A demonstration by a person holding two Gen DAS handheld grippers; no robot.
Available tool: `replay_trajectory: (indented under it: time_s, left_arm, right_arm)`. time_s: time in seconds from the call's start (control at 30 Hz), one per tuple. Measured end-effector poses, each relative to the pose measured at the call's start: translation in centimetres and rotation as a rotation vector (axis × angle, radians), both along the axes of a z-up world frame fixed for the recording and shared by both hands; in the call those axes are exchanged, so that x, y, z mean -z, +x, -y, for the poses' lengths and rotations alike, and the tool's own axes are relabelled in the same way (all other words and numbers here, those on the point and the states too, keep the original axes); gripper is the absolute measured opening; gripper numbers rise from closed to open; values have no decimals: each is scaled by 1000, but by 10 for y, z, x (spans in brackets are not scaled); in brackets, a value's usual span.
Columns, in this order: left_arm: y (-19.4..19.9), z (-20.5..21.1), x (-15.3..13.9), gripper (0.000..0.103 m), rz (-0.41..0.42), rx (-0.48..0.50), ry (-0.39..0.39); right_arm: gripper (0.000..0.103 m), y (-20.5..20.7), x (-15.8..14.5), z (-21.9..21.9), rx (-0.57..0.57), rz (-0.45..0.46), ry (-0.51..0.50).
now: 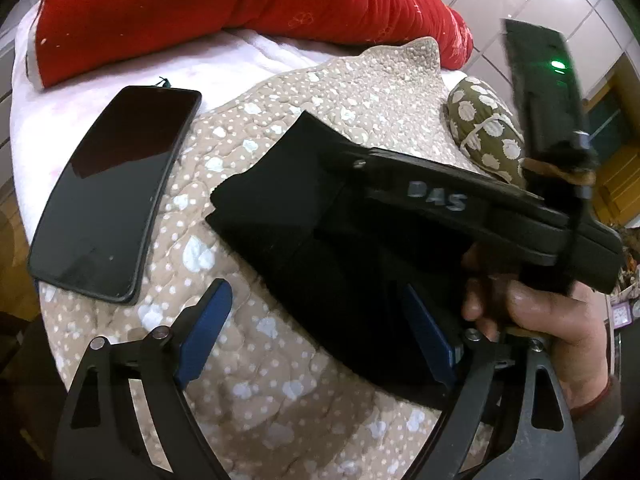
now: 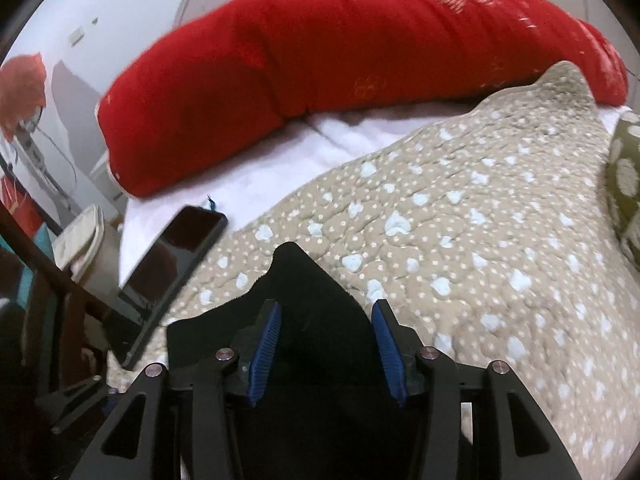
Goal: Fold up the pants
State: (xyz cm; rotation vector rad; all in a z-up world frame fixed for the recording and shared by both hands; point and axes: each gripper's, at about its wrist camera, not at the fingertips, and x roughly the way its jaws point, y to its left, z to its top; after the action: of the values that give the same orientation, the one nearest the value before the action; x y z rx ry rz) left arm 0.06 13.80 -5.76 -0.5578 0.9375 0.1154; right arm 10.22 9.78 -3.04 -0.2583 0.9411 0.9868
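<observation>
I count one pair of black pants [image 1: 304, 216], one phone [image 1: 112, 196], one red bolster [image 1: 224, 12], one olive spotted cushion [image 1: 486, 132], two grippers.

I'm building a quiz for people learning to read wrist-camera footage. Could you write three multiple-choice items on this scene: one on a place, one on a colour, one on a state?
1. Where does the phone lie relative to the black pants in the left wrist view?
A. To their left
B. On top of them
C. Under the red pillow

2. What colour are the pads of the right gripper?
A. Red
B. Blue
C. White

3. How does the left gripper stand?
A. Shut on the phone
B. Shut on the quilt
C. Open

Answers: 1 A, the phone rests left of the pants, partly on the dotted quilt. 2 B, both ribbed pads are blue. 3 C, its fingers stand wide apart, pressing nothing.
</observation>
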Motion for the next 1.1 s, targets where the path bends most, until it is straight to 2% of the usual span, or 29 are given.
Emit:
replay_trajectory:
  time_s: [0.13,0.17,0.2,0.23,0.27,0.3,0.33,0.37,0.47,0.57,0.63,0.7,0.8,0.87,0.93,1.0,1.03,1.07,1.1]
  left_arm:
    - [4,-3,3,88,30,4,-12]
    - [5,-4,3,88,40,8,-18]
    - [5,-5,3,81,54,17,-28]
    - [7,-5,2,58,55,28,-39]
    - [8,-5,2,44,45,32,-38]
    - [9,-6,0,40,45,29,-33]
    - [9,-6,-3,31,56,32,-35]
    - [8,-5,-8,28,70,44,-30]
    - [-4,9,-34,24,155,86,30]
    - [-23,40,-68,24,266,178,87]
    - [-36,69,-89,24,338,261,129]
    - [-44,99,-98,24,374,353,152]
    - [-49,150,-93,24,379,506,173]
    - [-47,181,-78,24,344,609,176]
    - [-41,215,-52,24,262,698,209]
    - [-41,231,-37,24,206,749,234]
    - [-44,233,-36,24,208,758,242]
    - [-47,230,-39,24,220,767,240]
    - [-50,227,-46,24,237,786,234]
  right_arm:
    - [46,13,11,-1,6,-82,50]
    - [43,14,11,0,7,-87,63]
    - [34,14,11,1,1,-91,73]
    - [29,12,9,2,-4,-90,81]
    - [23,11,6,5,-2,-81,90]
    - [19,9,2,9,3,-70,103]
    - [18,7,-6,17,16,-63,133]
    - [16,5,-14,26,30,-59,168]
    - [15,-6,-45,57,59,-30,285]
    - [15,-23,-84,105,97,45,391]
    - [15,-36,-102,144,141,87,451]
    - [15,-50,-112,190,206,122,500]
    - [13,-67,-107,256,317,135,543]
    - [9,-78,-90,298,432,129,533]
    - [9,-82,-63,336,583,93,478]
    - [9,-86,-43,363,708,63,409]
    - [9,-90,-35,377,757,36,388]
    - [11,-94,-30,390,776,16,407]
    - [18,-100,-27,400,784,7,444]
